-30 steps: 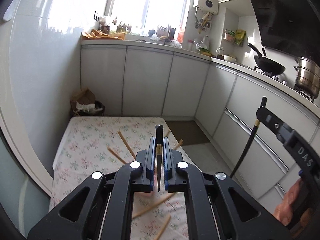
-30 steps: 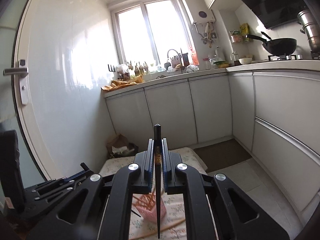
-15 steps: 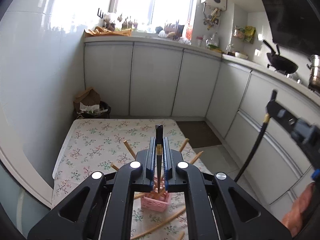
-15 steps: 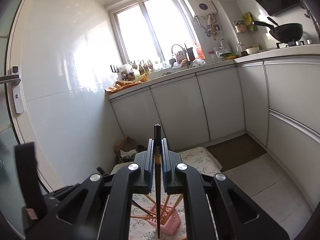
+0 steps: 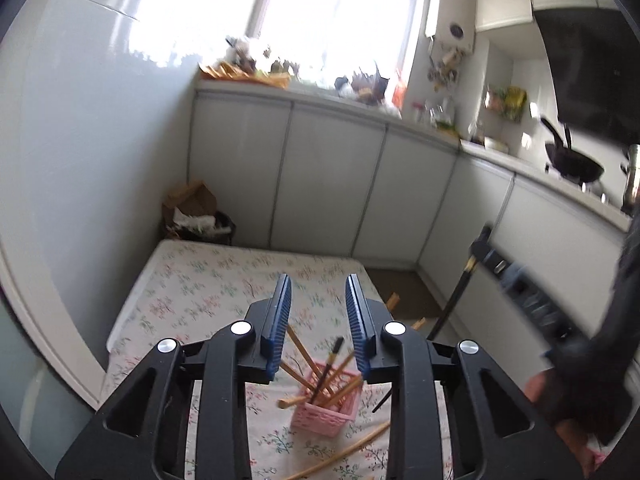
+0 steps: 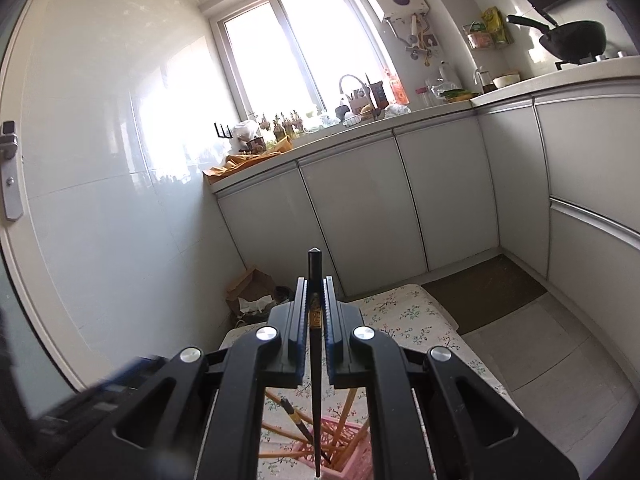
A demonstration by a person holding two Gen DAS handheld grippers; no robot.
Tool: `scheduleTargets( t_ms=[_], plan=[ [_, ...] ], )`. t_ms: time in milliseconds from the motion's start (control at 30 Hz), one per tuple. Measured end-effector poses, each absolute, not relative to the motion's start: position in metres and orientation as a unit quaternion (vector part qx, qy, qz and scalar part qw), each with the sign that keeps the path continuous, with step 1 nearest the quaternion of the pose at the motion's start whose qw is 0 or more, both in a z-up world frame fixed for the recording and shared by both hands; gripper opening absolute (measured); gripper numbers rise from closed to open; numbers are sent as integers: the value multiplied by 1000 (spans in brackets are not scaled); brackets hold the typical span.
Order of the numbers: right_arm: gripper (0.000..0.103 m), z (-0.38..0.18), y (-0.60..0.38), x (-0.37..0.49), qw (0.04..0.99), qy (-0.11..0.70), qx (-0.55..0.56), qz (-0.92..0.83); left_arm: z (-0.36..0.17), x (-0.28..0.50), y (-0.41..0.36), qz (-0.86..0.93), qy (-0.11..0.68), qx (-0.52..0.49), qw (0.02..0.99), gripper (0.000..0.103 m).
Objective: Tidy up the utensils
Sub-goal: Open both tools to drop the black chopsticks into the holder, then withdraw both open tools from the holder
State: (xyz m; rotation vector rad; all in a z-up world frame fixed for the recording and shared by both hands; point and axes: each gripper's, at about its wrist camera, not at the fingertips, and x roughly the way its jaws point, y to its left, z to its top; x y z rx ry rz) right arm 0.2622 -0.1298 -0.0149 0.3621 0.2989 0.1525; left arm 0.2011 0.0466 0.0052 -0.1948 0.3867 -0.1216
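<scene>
A pink slotted basket (image 5: 326, 408) stands on the floral tablecloth (image 5: 208, 284) and holds several wooden chopsticks and one black chopstick (image 5: 329, 366). My left gripper (image 5: 318, 308) is open and empty, right above the basket. My right gripper (image 6: 315, 300) is shut on a second black chopstick (image 6: 315, 360), held upright with its lower tip over the basket (image 6: 352, 456). The right gripper also shows blurred in the left wrist view (image 5: 492, 260), to the right.
Loose wooden chopsticks (image 5: 344, 450) lie on the cloth beside the basket. White cabinets (image 5: 328, 184) run behind and to the right of the table. A bin with paper (image 5: 196, 216) stands in the corner. A wok (image 5: 574, 164) sits on the stove.
My left gripper has opened and its black chopstick now stands in the pink basket. My right gripper has tilted down over the basket, still holding its chopstick.
</scene>
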Motion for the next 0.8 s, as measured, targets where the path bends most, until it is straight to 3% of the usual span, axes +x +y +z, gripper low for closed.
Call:
scheduleTargets(
  t_ms=[367, 533, 567, 633, 700, 800],
  plan=[
    [8, -72, -89, 296, 977, 156, 135, 60, -12, 193, 79, -26, 200, -121, 972, 35],
    [12, -87, -80, 282, 980, 148, 117, 62, -18, 182, 93, -8, 204, -125, 971, 45],
    [24, -84, -82, 274, 981, 142, 118, 65, -16, 177, 93, -2, 199, -122, 972, 53],
    [37, -75, -86, 259, 982, 134, 117, 67, -12, 168, 93, 1, 187, -120, 975, 59],
    [37, -64, -91, 244, 982, 127, 116, 74, -7, 158, 90, 9, 179, -111, 978, 59],
    [51, -47, -101, 217, 984, 111, 118, 76, -2, 147, 84, 5, 177, -110, 978, 65]
  ],
)
